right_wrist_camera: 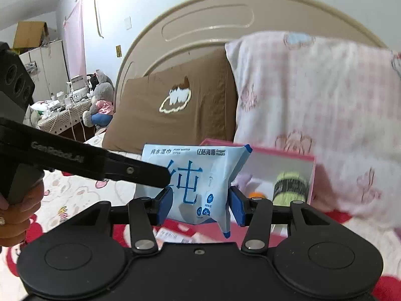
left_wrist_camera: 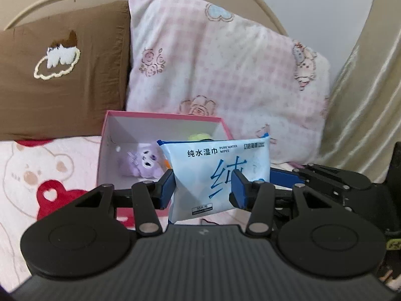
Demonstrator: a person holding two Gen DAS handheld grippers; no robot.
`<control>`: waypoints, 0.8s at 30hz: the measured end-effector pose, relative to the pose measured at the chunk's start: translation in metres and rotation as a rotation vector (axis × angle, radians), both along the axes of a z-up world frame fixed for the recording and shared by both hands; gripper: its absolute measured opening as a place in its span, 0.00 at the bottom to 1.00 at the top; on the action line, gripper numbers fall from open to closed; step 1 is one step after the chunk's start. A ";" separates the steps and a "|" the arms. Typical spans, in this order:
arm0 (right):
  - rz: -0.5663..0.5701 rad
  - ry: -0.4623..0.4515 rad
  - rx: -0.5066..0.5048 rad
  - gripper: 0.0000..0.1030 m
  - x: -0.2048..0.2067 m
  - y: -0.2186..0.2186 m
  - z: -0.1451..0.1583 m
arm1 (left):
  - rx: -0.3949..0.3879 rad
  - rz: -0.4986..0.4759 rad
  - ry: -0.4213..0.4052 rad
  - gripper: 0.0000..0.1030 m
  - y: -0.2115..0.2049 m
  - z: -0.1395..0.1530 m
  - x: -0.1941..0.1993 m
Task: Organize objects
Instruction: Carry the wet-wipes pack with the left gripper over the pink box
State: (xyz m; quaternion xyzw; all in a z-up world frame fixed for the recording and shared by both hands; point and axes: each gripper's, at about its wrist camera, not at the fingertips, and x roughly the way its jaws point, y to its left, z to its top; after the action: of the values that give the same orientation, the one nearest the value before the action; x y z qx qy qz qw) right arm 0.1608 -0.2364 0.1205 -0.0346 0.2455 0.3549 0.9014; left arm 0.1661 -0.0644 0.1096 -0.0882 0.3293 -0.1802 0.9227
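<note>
In my left gripper I hold a pale blue, flat plastic pack of wet wipes with dark blue lettering, its blue pads pressed against the pack's two sides so the jaws stand fairly narrow around it. The pack hangs upright in the air, clear of the bedding, just in front of an open square cardboard box with pink outer walls and a white inside. In that box lies a small lilac plush toy with a white face, and beside it something yellow-green that the pack mostly hides from this side. My right gripper has its blue pads on either side of a second pale blue wipes pack of the same kind, and the jaws are closed in on it; the pack stands tilted between them with one corner drooping below the fingers. From the right wrist view the left gripper's black arm crosses in front of this pack, and part of my hand shows at the left edge. Behind the packs the same pink box shows a yellow-green and black roll lying inside. A brown pillow with a stitched cloud and a pink checked pillow with rose prints lean against the beige headboard, and the bedding below is white with red bear shapes.
</note>
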 end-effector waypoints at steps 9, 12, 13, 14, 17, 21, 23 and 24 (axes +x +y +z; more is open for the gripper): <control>-0.051 0.014 -0.023 0.49 0.038 0.005 -0.013 | 0.025 0.023 -0.008 0.45 -0.008 -0.009 0.039; -0.017 0.001 -0.049 0.40 0.051 0.007 -0.010 | 0.011 0.031 0.017 0.45 -0.008 -0.014 0.057; -0.018 0.012 -0.052 0.39 0.059 0.007 -0.010 | -0.006 0.029 0.037 0.45 -0.007 -0.017 0.064; -0.027 0.030 -0.055 0.38 0.068 0.007 -0.010 | -0.023 0.028 0.056 0.44 -0.006 -0.020 0.071; -0.043 0.049 -0.080 0.33 0.090 0.007 -0.014 | -0.045 0.029 0.100 0.42 -0.008 -0.033 0.088; -0.051 0.118 -0.069 0.32 0.112 0.001 -0.029 | -0.041 -0.013 0.116 0.42 -0.011 -0.050 0.105; -0.064 0.148 -0.072 0.32 0.120 0.000 -0.039 | -0.054 -0.003 0.142 0.42 -0.008 -0.058 0.114; -0.061 0.172 -0.062 0.32 0.125 0.000 -0.044 | -0.051 -0.009 0.152 0.42 -0.006 -0.062 0.118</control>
State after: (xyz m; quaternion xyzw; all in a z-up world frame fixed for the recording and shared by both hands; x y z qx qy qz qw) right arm 0.2858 -0.2362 0.0767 -0.0244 0.3341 0.3209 0.8859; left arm 0.2840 -0.0708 0.0474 -0.1238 0.3939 -0.1857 0.8917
